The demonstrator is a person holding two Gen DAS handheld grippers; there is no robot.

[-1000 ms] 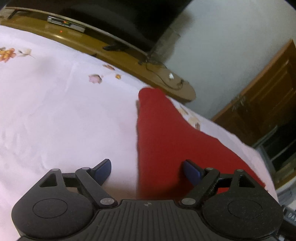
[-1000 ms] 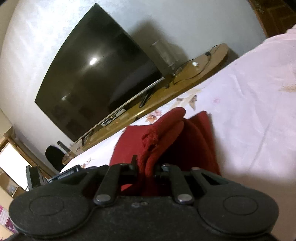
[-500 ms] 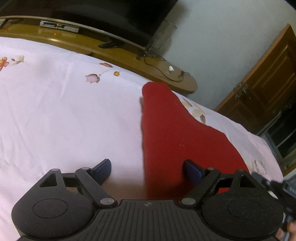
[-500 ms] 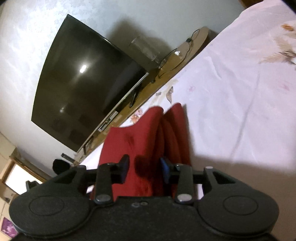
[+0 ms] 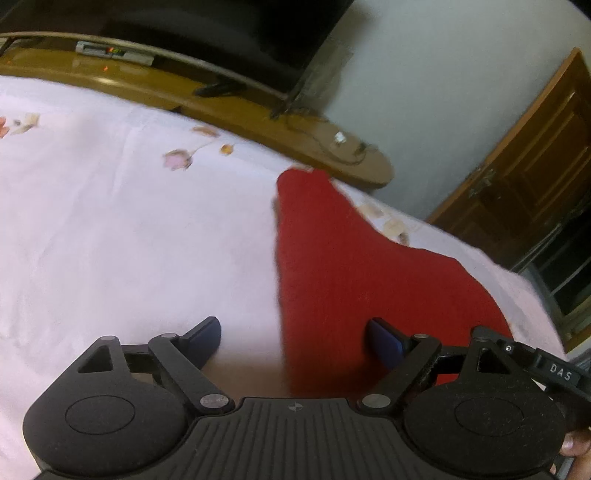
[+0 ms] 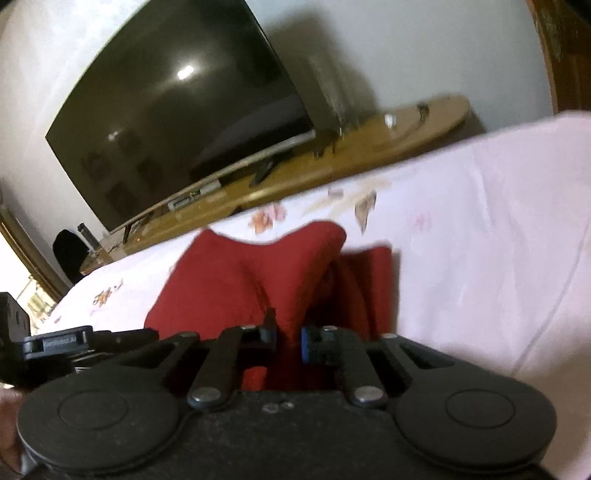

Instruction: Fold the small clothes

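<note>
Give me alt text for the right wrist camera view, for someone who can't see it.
The right claw is shut on a raised fold of a red garment lying on a pale floral bedsheet. Behind the bed, a large dark television stands on a long wooden stand against a white wall.

Red garment (image 5: 354, 266) on floral bedsheet (image 5: 110, 229)

Left wrist view: garment (image 5: 351, 266) on the bedsheet (image 5: 110, 236), ahead and right of the left gripper (image 5: 293, 338), whose right finger (image 5: 384, 341) lies over the cloth. Wooden shelf (image 5: 207, 99) beyond the sheet, television (image 5: 207, 33) on it. Right wrist view: a raised fold of the garment (image 6: 258, 273) between the fingers of the right gripper (image 6: 288, 338)
</note>
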